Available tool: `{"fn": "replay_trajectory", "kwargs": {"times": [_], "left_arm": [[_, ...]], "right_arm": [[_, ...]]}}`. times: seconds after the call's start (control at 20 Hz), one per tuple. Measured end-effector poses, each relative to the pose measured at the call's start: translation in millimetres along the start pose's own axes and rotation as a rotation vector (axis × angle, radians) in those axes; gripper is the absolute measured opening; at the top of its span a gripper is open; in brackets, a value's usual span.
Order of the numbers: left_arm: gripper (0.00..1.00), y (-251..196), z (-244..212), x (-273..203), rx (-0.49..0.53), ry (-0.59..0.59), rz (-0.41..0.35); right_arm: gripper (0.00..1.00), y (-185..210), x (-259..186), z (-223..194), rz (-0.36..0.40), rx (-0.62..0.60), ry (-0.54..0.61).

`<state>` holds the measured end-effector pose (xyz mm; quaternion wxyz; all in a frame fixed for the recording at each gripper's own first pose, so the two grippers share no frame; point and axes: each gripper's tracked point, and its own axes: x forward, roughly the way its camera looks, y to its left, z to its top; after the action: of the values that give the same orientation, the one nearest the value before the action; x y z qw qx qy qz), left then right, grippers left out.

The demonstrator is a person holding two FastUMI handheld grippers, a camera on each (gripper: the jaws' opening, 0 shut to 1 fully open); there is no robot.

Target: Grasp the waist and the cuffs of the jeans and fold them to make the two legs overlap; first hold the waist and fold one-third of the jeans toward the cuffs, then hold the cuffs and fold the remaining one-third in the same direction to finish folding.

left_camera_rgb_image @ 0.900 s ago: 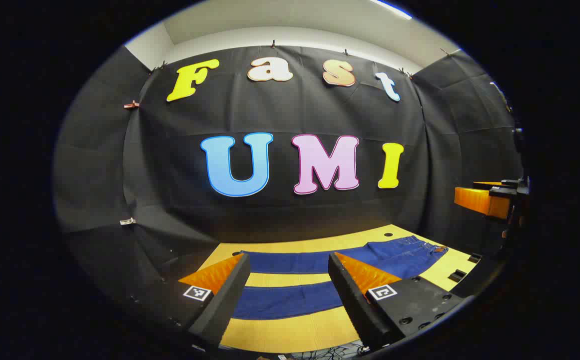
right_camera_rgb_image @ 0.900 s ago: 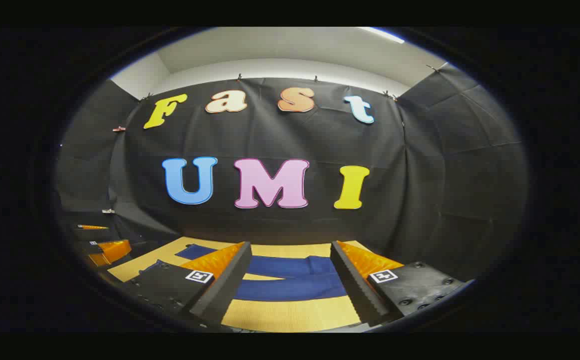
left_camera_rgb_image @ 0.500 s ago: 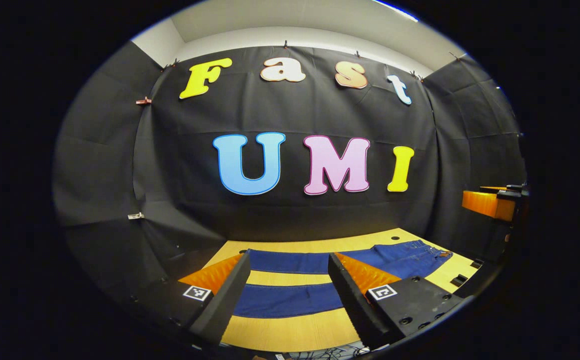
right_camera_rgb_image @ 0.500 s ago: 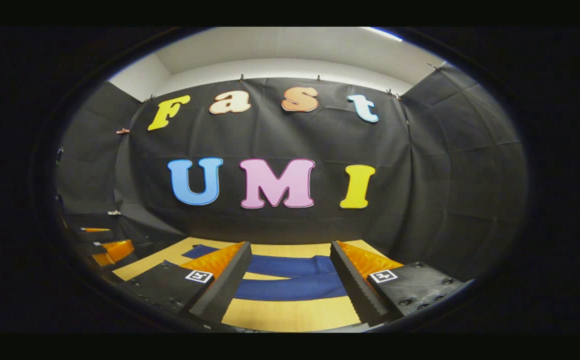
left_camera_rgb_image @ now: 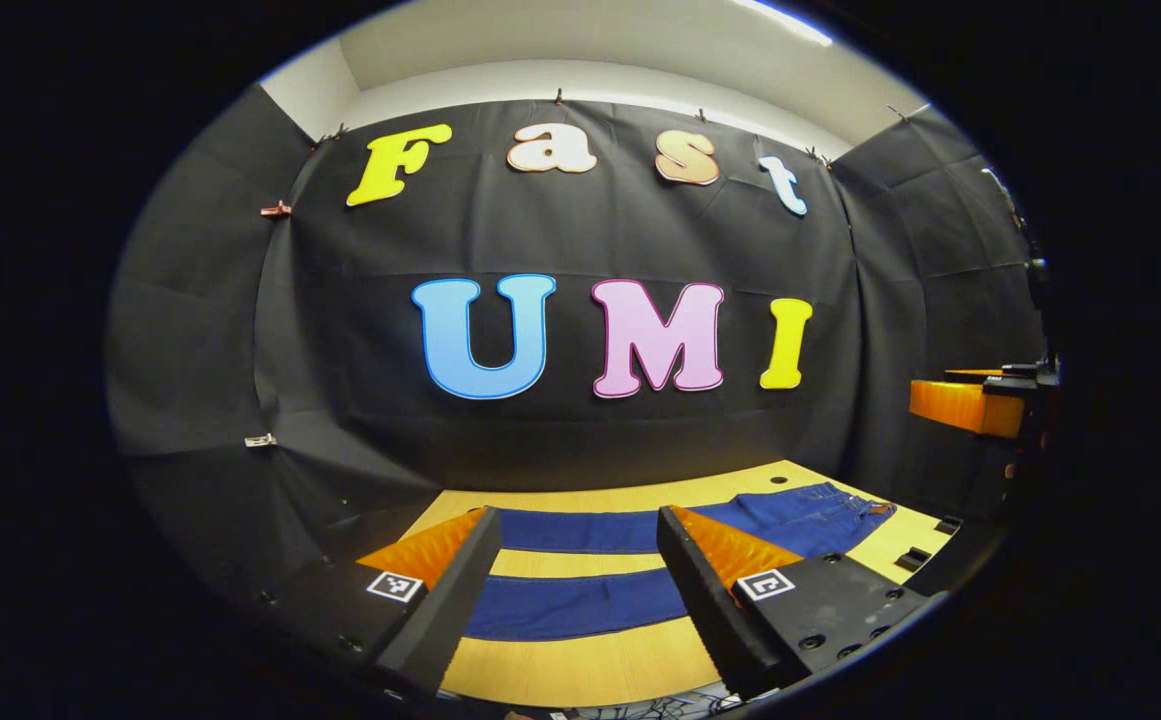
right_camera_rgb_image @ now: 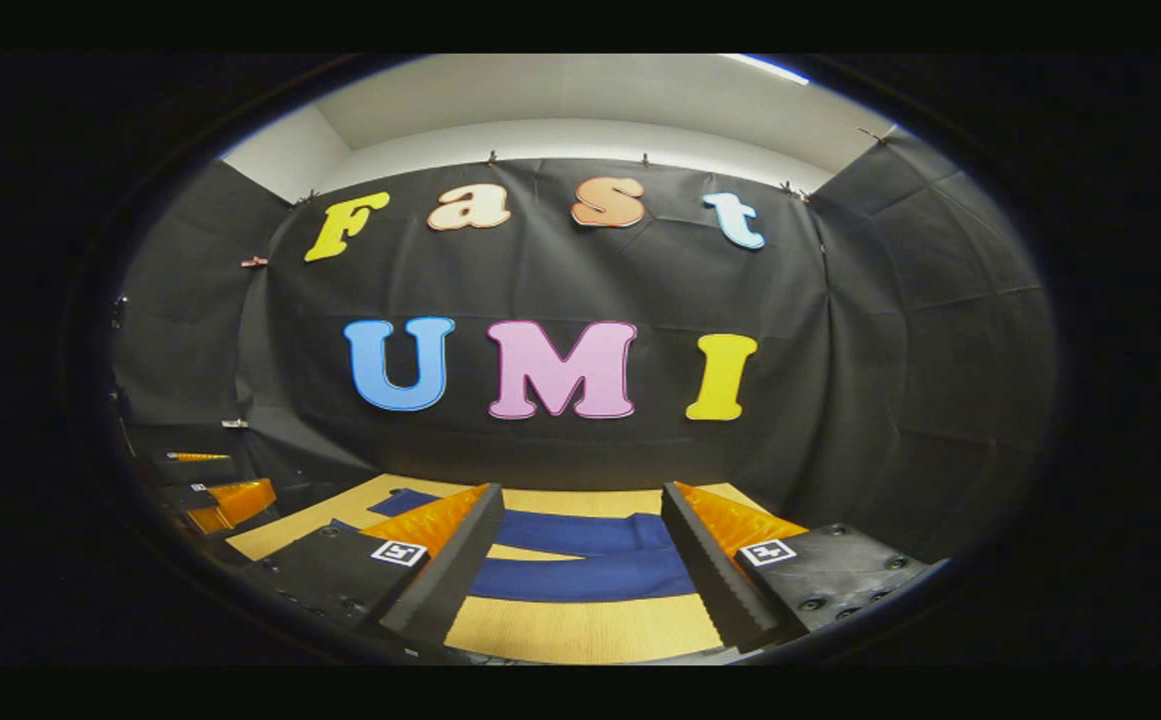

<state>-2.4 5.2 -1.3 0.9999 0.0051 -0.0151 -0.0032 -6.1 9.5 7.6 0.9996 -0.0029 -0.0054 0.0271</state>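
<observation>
Blue jeans lie flat on the yellow wooden table, with the two legs apart as parallel bands. Their waist is toward the right in the left gripper view. My left gripper hangs open above the table's near edge over the legs, holding nothing. The right gripper shows far off at the right edge. In the right gripper view my right gripper is open and empty above the jeans, where both legs join. The left gripper appears at the far left.
Black cloth walls close the table at the back and sides. A round hole sits in the tabletop near the waist, and dark slots mark its right edge. Cables hang below the front edge.
Both views have swayed only slightly. The grippers stay open above the near edge and the jeans have not moved.
</observation>
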Motion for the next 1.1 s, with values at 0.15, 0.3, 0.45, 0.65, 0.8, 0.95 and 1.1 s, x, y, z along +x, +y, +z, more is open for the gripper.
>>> {"fn": "replay_trajectory", "kwargs": {"times": [0.15, 0.3, 0.45, 0.65, 0.8, 0.95, 1.1], "left_arm": [[0.98, 24, -21, 12, 0.052, 0.028, -0.009], [0.98, 65, -58, 26, 0.141, 0.09, -0.01], [0.98, 111, -112, 40, 0.293, 0.186, -0.023], [0.98, 158, -181, 59, 0.509, 0.318, -0.115], [0.98, 188, -234, 70, 0.707, 0.443, -0.225], [0.98, 209, -283, 87, 0.85, 0.581, -0.336], [0.98, 227, -318, 104, 0.983, 0.691, -0.438]], "right_arm": [[0.97, -1, -3, -4, -0.001, -0.012, 0.009], [0.99, -4, -7, -12, -0.005, -0.025, 0.031], [0.97, -9, -8, -19, -0.018, -0.034, 0.057], [0.97, -15, -10, -21, -0.052, -0.04, 0.072], [0.97, -17, -8, -27, -0.064, -0.06, 0.097], [0.97, -19, -7, -35, -0.077, -0.088, 0.127], [0.97, -23, -7, -42, -0.102, -0.092, 0.153]]}}
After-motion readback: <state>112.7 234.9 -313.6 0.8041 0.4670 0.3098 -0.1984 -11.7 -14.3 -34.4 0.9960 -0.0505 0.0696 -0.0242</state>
